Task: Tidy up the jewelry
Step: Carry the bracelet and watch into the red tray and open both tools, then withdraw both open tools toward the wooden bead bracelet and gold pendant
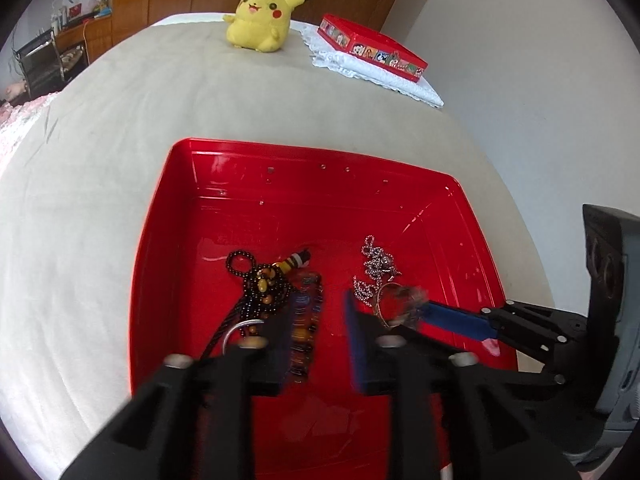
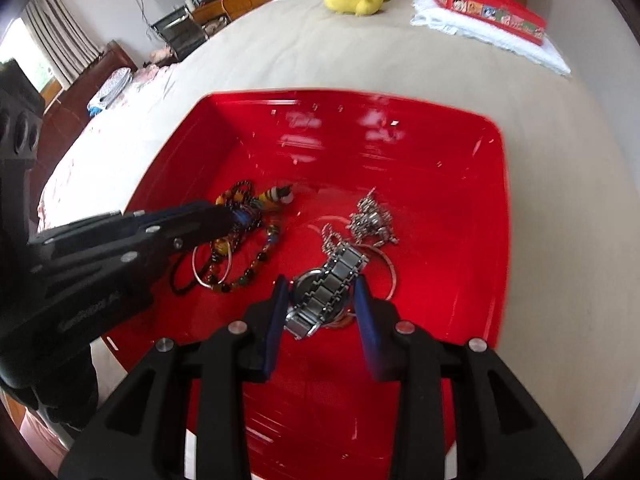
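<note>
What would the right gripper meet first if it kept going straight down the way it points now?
Most likely the silver watch: it lies in the red tray between the right gripper's open blue pads, apparently untouched. How far above it the tips are is unclear.

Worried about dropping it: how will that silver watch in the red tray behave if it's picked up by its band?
The watch has a band of separate metal links, so it will probably drape and swing rather than stay stiff. Its polished metal looks slippery for a narrow pinch. With a solid-looking case, it is likely heavy for its size and may slide on the glossy tray.
</note>
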The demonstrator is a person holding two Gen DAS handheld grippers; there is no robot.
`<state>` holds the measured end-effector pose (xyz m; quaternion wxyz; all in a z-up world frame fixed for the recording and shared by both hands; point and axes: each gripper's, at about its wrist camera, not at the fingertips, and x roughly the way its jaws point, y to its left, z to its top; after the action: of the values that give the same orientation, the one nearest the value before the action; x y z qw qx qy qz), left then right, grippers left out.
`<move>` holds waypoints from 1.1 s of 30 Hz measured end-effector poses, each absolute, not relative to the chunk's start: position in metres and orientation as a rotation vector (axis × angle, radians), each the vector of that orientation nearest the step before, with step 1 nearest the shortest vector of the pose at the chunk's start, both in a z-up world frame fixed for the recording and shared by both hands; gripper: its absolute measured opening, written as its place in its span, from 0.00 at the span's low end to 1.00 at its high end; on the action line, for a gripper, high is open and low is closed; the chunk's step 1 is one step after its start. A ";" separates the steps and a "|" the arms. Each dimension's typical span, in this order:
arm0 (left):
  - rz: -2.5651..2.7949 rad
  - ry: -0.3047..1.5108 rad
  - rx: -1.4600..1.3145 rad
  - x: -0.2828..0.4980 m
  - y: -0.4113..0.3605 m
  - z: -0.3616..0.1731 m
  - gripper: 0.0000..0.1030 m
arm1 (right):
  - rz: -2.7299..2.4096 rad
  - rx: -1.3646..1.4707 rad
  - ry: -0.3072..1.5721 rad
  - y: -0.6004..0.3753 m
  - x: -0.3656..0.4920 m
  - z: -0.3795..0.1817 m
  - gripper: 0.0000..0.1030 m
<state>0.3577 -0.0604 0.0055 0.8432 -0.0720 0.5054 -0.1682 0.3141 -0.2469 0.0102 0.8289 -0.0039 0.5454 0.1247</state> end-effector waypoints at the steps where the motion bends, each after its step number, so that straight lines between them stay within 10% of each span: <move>1: -0.351 1.061 -0.147 0.356 -0.060 0.007 0.37 | 0.262 -0.006 1.144 -0.248 0.313 0.012 0.46; 33: -0.235 0.909 -0.079 0.179 -0.015 0.053 0.67 | 0.329 0.040 1.002 -0.254 0.160 0.066 0.43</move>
<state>0.1787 -0.0152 0.0527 0.8910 -0.0382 0.4379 -0.1134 0.1599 -0.2542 0.0657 0.8639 0.0193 0.4782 0.1570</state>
